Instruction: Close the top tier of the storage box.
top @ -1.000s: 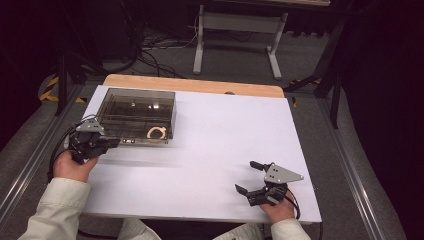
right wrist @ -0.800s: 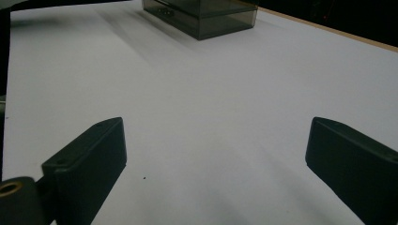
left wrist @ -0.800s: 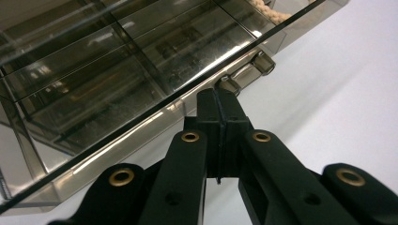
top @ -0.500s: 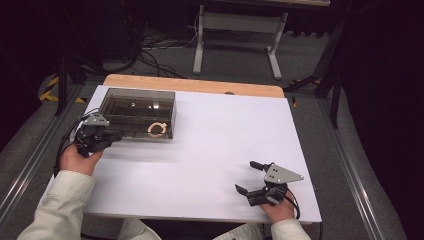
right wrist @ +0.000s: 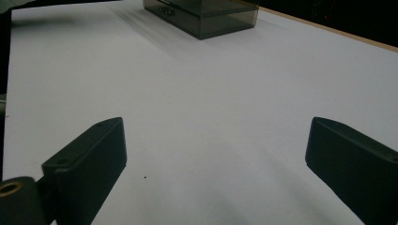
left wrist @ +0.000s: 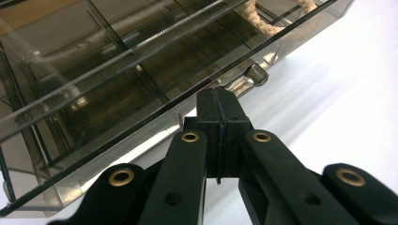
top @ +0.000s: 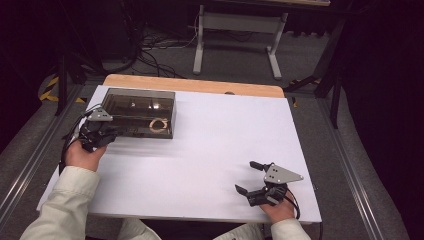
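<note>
1. Up close, the left gripper has its jaws pressed together with no gap, their tips at the front lower edge of the smoked-plastic organizer box, just beside a small clear latch knob; whether they pinch anything there I cannot tell.
2. From the high view, that box sits on the white table at its far left, lid down, with the left gripper against its near-left corner.
3. Inside, a coil of pale rope lies in a compartment at the right end.
4. Meanwhile the right gripper rests near the table's near-right corner, well apart from the box, jaws spread wide over bare tabletop.
</note>
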### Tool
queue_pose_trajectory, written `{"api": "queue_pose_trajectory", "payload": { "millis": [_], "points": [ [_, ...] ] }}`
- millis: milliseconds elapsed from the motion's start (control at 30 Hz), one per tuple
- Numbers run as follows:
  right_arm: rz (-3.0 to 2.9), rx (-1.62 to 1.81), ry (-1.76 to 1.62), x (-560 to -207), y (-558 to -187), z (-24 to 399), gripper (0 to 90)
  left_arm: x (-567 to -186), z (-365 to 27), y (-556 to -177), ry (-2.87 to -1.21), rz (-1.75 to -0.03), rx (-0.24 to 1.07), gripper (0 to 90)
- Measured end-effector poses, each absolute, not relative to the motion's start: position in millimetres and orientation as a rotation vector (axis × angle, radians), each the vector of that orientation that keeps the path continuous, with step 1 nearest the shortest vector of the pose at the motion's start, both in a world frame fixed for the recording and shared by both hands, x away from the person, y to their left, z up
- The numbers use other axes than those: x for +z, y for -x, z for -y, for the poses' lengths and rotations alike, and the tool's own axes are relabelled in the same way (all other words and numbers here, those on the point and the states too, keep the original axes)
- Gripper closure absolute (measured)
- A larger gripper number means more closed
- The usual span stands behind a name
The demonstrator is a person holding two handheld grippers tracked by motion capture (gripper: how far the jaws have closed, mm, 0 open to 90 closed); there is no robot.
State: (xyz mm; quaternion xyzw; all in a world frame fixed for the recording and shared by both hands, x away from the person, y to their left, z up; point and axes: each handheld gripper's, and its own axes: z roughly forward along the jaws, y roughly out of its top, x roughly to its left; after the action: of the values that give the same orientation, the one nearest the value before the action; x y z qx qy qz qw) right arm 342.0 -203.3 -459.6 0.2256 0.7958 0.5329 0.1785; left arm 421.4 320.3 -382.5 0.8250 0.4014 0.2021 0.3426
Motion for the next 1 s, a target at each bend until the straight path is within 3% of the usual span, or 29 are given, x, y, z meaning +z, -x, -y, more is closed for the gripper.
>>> {"api": "queue_pose_trajectory", "payload": {
  "millis": [1000],
  "points": [
    [-2.252,1.507,-0.635,-459.6,-341.8,203.2,6.4,-384.4,-316.3,-446.0,-2.132,-1.095,0.563,89.9]
  ]
}}
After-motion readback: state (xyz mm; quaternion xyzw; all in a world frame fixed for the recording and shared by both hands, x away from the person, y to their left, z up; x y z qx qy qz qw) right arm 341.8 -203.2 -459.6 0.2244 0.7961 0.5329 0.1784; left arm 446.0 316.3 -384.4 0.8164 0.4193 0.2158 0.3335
